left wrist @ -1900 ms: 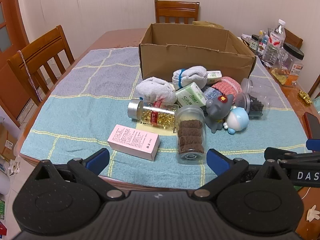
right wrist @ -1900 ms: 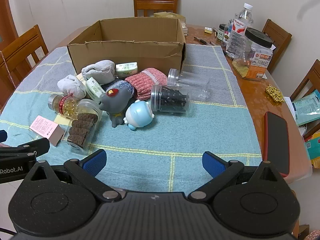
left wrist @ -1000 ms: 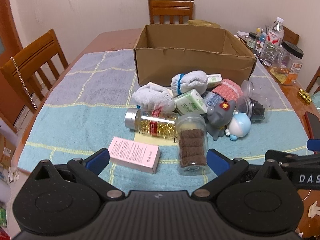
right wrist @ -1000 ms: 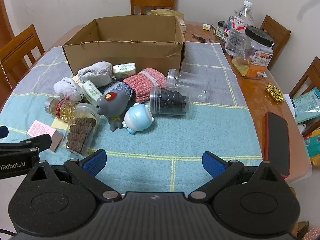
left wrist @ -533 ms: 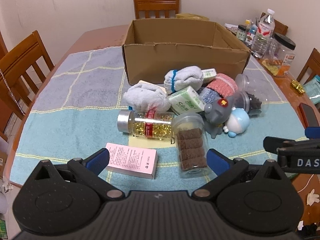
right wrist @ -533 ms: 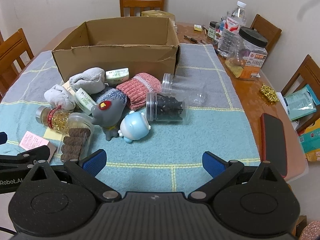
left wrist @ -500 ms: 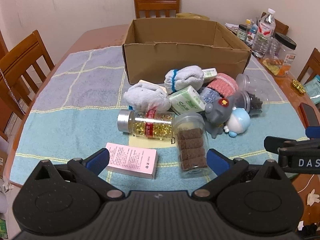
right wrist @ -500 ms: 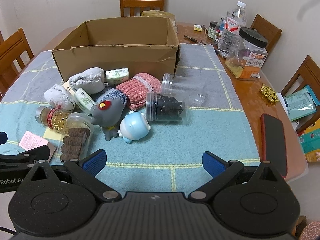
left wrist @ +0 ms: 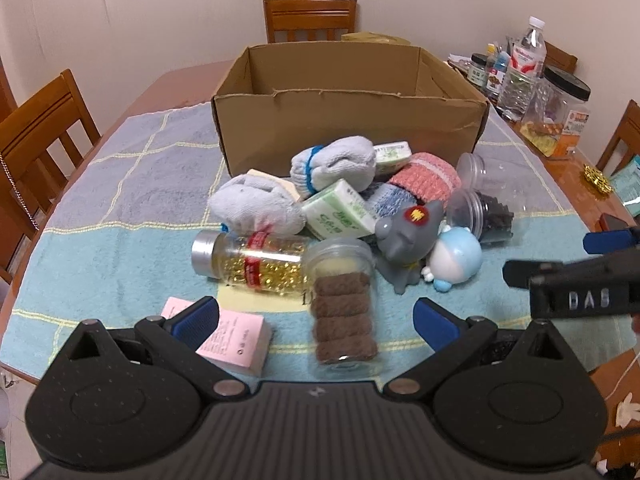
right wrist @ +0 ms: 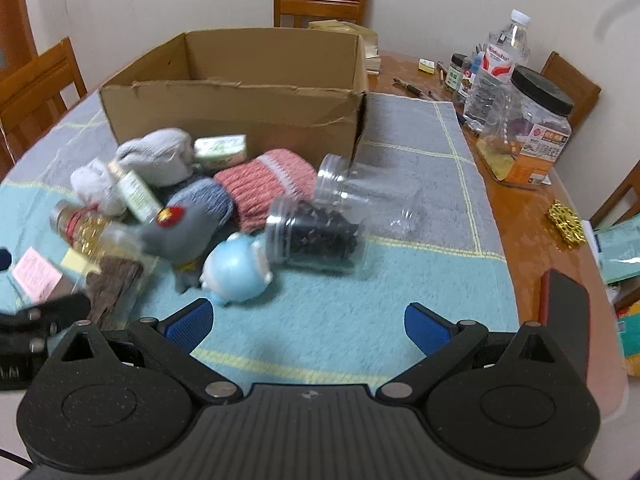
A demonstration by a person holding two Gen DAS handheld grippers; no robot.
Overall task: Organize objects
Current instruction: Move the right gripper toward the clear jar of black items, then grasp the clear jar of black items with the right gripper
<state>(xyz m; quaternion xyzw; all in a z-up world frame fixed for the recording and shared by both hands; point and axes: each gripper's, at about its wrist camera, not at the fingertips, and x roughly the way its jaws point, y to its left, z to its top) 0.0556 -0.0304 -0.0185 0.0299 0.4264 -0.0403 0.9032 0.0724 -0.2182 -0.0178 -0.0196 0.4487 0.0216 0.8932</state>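
Observation:
An open cardboard box (left wrist: 348, 128) (right wrist: 236, 112) stands on the cloth-covered table. In front of it lies a pile: rolled socks (left wrist: 332, 166), a green box (left wrist: 340, 210), a capsule bottle (left wrist: 252, 260), a jar of brown rounds (left wrist: 344, 316), a pink box (left wrist: 236, 340), a grey toy (left wrist: 408, 240) (right wrist: 180, 232), a blue toy (left wrist: 456, 258) (right wrist: 236, 270) and a jar of dark bits (right wrist: 316, 236). My left gripper (left wrist: 316, 320) is open, low over the brown-rounds jar and pink box. My right gripper (right wrist: 306, 326) is open, just short of the blue toy.
An empty clear jar (right wrist: 368, 192) lies beside the dark jar. Bottles and a black-lidded jar (right wrist: 532, 128) crowd the table's right edge, with a black phone (right wrist: 564, 312) nearer. Wooden chairs (left wrist: 312, 20) surround the table.
Both grippers have moved forward and lower toward the pile, which now looks larger. The right view has swung left and is blurred. Both stay open.

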